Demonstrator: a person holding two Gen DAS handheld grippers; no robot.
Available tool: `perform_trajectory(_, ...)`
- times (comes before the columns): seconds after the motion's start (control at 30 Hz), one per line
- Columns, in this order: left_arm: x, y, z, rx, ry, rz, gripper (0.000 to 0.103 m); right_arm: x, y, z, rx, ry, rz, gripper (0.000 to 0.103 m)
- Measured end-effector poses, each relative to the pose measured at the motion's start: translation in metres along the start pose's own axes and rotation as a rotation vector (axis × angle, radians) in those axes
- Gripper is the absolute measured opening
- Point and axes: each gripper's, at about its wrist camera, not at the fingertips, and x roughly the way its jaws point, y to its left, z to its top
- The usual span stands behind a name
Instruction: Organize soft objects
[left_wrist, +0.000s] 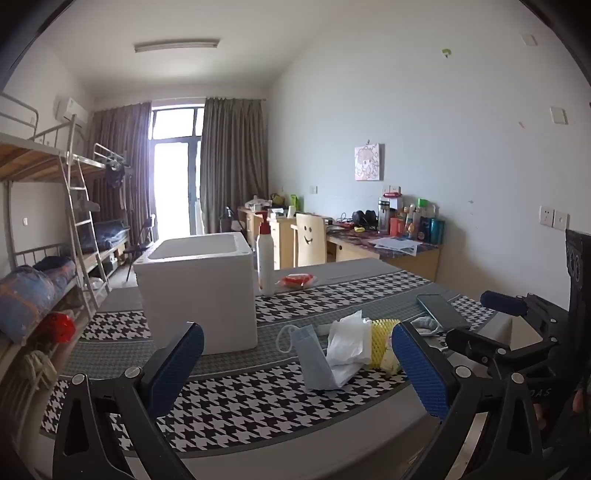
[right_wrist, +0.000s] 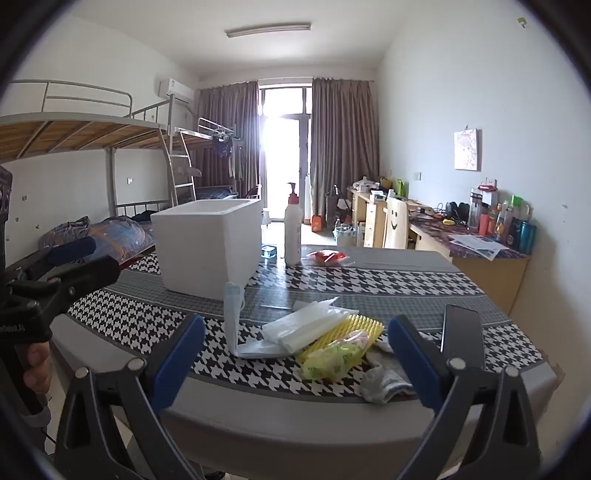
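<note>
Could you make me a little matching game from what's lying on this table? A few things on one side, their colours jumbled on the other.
Things:
1. foam box
2. face mask
3. foam net sleeve
4. pump bottle's cap

Colours:
A. yellow
B. red
C. white
D. light blue

Pairs: 1-C, 2-D, 3-A, 4-B

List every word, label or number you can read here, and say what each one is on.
None reads with certainty.
White lettering on the left hand-held gripper: too blurred and cut off.
Lettering on the right hand-held gripper: partial, unreadable.
Labels on the desk bottles: too small.
Pump bottle: no legible text.
</note>
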Motion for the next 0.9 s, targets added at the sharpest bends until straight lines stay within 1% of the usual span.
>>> perform_trajectory(0.07,-0.001,-0.001,-0.001,0.0,0.005,0.001,0.102,0.0,0.0,0.0,0.001,-0.002,-0.003,0.101)
perform_trajectory(0.1,0.007,-0.003,0.001,0.003,0.027,0.002,0.102,0.0,0.0,-0.001,0.004,-0.001,0.0,0.101)
perform_trajectory(0.13,0.002,-0.001,-0.001,-0.004,0.009,-0.001,0.102,0.001,-0.001,-0.001,0.007,0.001,0.002,0.101)
perform_trajectory(0.17,0.002,-0.002,-0.001,-0.003,0.011,0.001,0.102,0.002,-0.001,-0.001,0.009,0.003,0.0,0.101)
perform_trajectory(0.2,0.01,-0.004,-0.002,0.002,0.031,0.006,0.102,0.001,-0.001,0.0,0.009,0.005,0.0,0.101)
perform_trajectory(0.3,0.012,-0.003,-0.002,-0.002,0.032,-0.001,0.102,0.0,-0.002,0.001,0.006,0.002,0.004,0.101)
perform_trajectory(0.37,0.006,0.002,0.001,-0.012,0.028,0.0,0.102,0.002,0.0,0.002,-0.003,0.004,0.002,0.101)
perform_trajectory(0.57,0.008,0.007,0.001,-0.029,0.04,0.0,0.102,0.002,0.003,-0.001,-0.013,-0.004,0.005,0.101)
perform_trajectory(0.9,0.005,0.003,0.001,-0.027,0.036,-0.003,0.102,0.0,0.005,0.0,-0.02,-0.006,0.006,0.101)
